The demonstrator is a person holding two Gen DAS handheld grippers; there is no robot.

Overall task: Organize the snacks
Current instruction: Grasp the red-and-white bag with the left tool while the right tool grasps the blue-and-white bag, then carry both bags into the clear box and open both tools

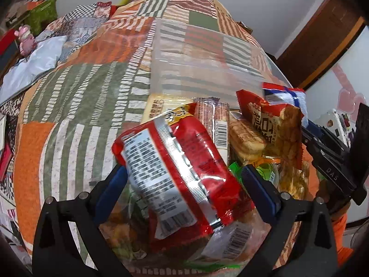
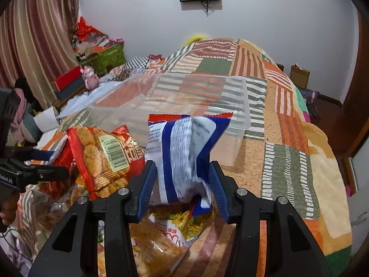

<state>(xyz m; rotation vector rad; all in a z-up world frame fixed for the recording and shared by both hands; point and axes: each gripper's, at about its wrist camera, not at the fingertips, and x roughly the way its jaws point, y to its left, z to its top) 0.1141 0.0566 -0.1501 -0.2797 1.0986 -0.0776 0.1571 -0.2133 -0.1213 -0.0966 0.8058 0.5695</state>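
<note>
Left wrist view: left gripper [image 1: 184,180] spread wide around red packet [image 1: 175,173].
Right wrist view: right gripper [image 2: 182,184] pinching blue-and-white packet [image 2: 182,150].

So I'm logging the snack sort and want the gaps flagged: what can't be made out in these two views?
- Left wrist view: text on the red foil snack packet is motion-blurred; snacks under it are hidden.
- Right wrist view: print on the blue-and-white snack bag is blurred; right tongs hide its lower sides.
- Clear plastic storage box: floor partly hidden behind that bag.
</note>
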